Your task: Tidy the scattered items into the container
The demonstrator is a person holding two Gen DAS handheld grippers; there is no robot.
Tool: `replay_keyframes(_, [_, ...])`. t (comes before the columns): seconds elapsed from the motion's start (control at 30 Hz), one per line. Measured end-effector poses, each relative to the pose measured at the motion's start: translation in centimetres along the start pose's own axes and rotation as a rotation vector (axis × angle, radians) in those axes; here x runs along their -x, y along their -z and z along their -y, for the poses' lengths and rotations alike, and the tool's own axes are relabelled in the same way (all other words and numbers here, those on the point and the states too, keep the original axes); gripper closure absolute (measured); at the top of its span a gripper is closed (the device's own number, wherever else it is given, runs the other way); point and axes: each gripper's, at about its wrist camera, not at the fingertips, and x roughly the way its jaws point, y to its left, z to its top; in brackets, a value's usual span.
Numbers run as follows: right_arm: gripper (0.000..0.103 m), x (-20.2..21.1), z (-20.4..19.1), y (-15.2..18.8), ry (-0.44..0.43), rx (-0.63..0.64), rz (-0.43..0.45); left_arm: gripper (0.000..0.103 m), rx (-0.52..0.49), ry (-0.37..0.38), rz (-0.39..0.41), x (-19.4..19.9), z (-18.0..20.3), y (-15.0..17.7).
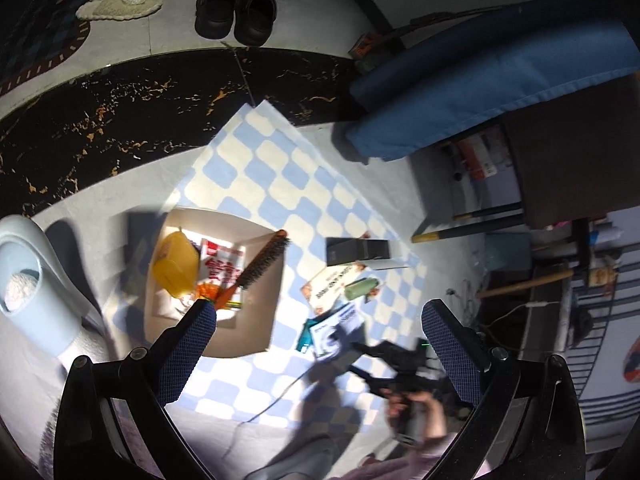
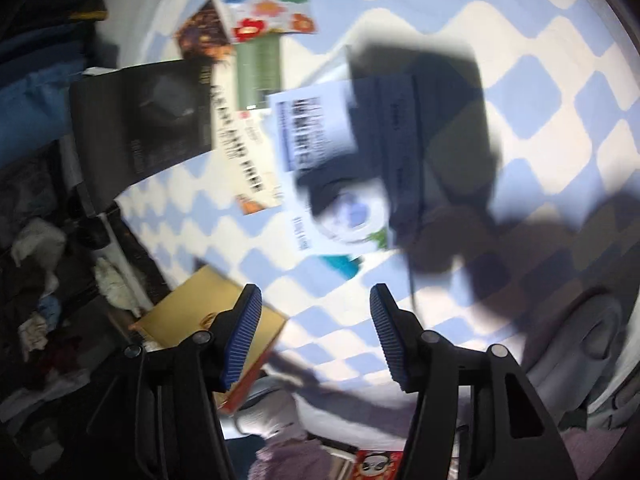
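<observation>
I see a pale floor (image 1: 360,148) with a blue-and-cream checked rug (image 1: 280,160) spread across mid-frame. On the rug an open cardboard box (image 1: 256,312) sits at lower left, with a black box (image 1: 356,252), a printed booklet (image 1: 328,284) and a white carton (image 1: 340,332) to its right. Black shoes (image 1: 236,12) stand on the floor at the top.

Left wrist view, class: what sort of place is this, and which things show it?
Probably a lived-in room at home, floor level: a checkered rug, a pair of shoes by the doorway, and a blue cushioned seat.
</observation>
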Motion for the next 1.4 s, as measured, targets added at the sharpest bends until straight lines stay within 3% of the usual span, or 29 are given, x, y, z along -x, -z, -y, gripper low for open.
replay_keyframes(0.1, [0.046,-1.0,2.3,-1.7,0.026,-0.025,0.066,0.0,0.038,0.071,-0.035,0.4,-1.2,0.9])
replay_keyframes(0.27, [0.046,-2.2,2.9,-3.2,-0.017,-0.023,0.08,0.0,0.099,0.182,-0.089,0.8,-3.3,1.2])
replay_keyframes(0.5, [0.041,-3.5,1.4,-2.6,0.075,0.006,0.148,0.0,0.122,0.178,-0.058,2.6,-5.4,0.2])
replay_keyframes(0.53, [0.046,-3.5,1.1,-2.5,0.106,0.04,0.153,0.0,0.131,0.181,-0.052,2.9,-5.8,0.2])
replay_keyframes(0.57, [0.059,-3.5,0.8,-2.3,0.155,0.078,0.157,0.0,0.139,0.181,-0.047,3.0,-6.1,0.1])
replay_keyframes(0.6, [0.065,-3.4,0.6,-2.0,0.196,0.108,0.164,0.0,0.147,0.18,-0.045,3.2,-6.4,0.1])
replay_keyframes(0.67, [0.09,-3.1,0.8,-1.7,0.203,0.134,0.171,0.0,0.162,0.179,-0.048,3.2,-6.8,0.2])
replay_keyframes(0.9, [0.095,-1.3,2.3,0.1,0.128,0.15,0.135,0.0,0.186,0.193,-0.09,1.8,-6.3,0.7])
replay_keyframes(1.0, [0.096,0.2,1.4,2.0,0.165,0.206,0.158,0.0,0.205,0.21,-0.091,1.5,-6.0,0.4])
replay_keyframes(1.23, [0.101,5.4,-1.6,7.3,0.355,0.547,0.262,0.0,0.177,0.244,-0.11,0.2,-4.5,0.6])
replay_keyframes(1.4, [0.102,5.2,-1.0,10.6,0.351,0.631,0.166,0.0,0.176,0.236,-0.133,-0.4,-4.5,0.9])
